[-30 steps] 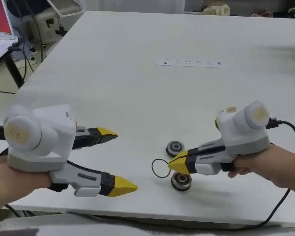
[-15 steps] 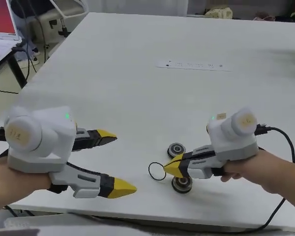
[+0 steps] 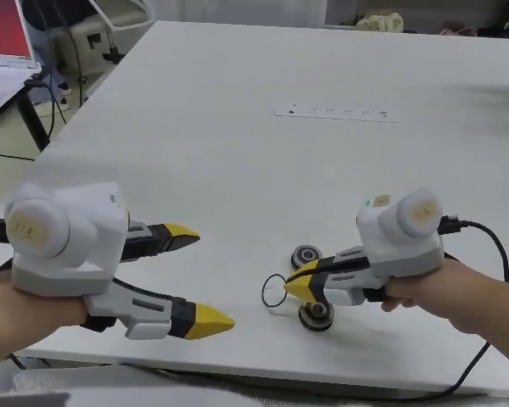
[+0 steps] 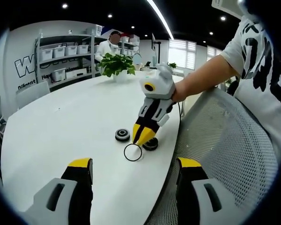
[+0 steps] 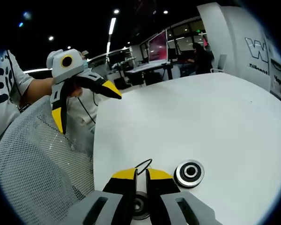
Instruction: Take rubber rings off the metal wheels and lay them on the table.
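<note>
Pinching the ring [image 3: 263,292] in closed jaws, the right gripper [image 3: 295,288] sits by two wheels [image 3: 305,254] [image 3: 316,315] near the surface's [image 3: 237,153] front edge. The left gripper [image 3: 205,276] hangs wide open, well apart.

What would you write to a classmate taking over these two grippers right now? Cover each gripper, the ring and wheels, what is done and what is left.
Left gripper: open, empty, held above the near edge of the table.
Right gripper: shut on a rubber ring, low over the table beside the wheels.
Wheels: the far wheel and near wheel lie flat, close together.
Done: one ring is off.
Left: lay it on the table, then check both wheels for more rings; they are too small here to tell.
</note>
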Action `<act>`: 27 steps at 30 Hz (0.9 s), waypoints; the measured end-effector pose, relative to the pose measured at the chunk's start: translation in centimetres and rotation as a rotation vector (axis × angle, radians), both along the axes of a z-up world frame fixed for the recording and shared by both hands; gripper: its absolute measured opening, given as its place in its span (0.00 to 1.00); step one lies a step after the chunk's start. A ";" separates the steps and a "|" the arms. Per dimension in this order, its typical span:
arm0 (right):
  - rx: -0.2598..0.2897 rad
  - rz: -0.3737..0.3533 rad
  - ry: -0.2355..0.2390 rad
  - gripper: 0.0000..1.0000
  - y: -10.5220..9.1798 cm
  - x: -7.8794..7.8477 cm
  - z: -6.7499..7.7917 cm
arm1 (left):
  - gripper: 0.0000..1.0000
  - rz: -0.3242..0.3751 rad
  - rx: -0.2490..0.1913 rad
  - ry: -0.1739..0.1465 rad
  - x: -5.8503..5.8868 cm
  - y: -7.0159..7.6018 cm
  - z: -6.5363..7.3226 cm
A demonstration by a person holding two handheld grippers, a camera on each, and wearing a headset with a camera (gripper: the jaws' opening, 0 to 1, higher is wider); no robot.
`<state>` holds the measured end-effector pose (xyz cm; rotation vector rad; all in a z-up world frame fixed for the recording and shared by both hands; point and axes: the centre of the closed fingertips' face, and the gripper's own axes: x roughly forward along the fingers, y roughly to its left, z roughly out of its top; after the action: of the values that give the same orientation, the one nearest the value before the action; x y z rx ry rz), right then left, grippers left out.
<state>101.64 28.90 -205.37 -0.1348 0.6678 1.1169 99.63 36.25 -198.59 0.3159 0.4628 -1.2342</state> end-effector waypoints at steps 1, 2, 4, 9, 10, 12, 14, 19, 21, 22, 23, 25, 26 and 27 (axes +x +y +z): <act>-0.001 0.000 -0.004 0.05 0.0 0.0 0.0 | 0.70 0.001 -0.001 -0.001 0.0 0.0 0.1; -0.001 0.000 -0.006 0.06 -0.1 0.1 0.1 | 0.70 0.001 -0.001 -0.001 0.0 0.0 0.1; 0.002 -0.002 -0.010 0.08 -0.1 0.1 0.3 | 0.70 -0.002 0.004 -0.005 0.1 0.0 0.1; 0.017 -0.006 -0.022 0.14 -0.2 0.3 0.9 | 0.70 -0.011 0.011 -0.017 0.3 -0.2 0.4; 0.020 -0.005 -0.025 0.14 -0.2 0.3 1.1 | 0.70 -0.012 0.009 -0.018 0.4 -0.3 0.5; 0.022 -0.003 -0.031 0.15 -0.3 0.2 1.3 | 0.70 -0.014 0.009 -0.022 0.5 -0.4 0.7; 0.023 0.000 -0.034 0.16 -0.5 0.2 1.5 | 0.70 -0.018 0.012 -0.026 0.6 -0.5 0.8; 0.026 -0.002 -0.038 0.18 -1.0 0.0 1.9 | 0.70 -0.035 0.019 -0.041 0.8 -1.1 1.3; 0.025 -0.003 -0.039 0.19 -1.3 -0.1 2.0 | 0.69 -0.044 0.021 -0.047 0.9 -1.3 1.4; 0.024 -0.003 -0.040 0.19 -1.4 -0.1 2.0 | 0.69 -0.045 0.022 -0.047 1.0 -1.4 1.5; 0.022 -0.002 -0.041 0.19 -1.6 -0.2 2.0 | 0.69 -0.051 0.023 -0.050 1.0 -1.6 1.6; 0.020 -0.002 -0.042 0.20 -1.9 -0.3 2.1 | 0.69 -0.060 0.025 -0.056 1.1 -1.9 1.7; 0.019 -0.002 -0.043 0.20 -2.1 -0.4 2.2 | 0.69 -0.063 0.025 -0.056 1.1 -2.0 1.7; 0.018 -0.003 -0.043 0.21 -2.2 -0.4 2.2 | 0.69 -0.067 0.025 -0.056 1.2 -2.2 1.8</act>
<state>101.21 26.66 -203.15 -0.1418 0.6192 1.1139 100.80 34.09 -196.83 0.3892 0.4222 -1.2816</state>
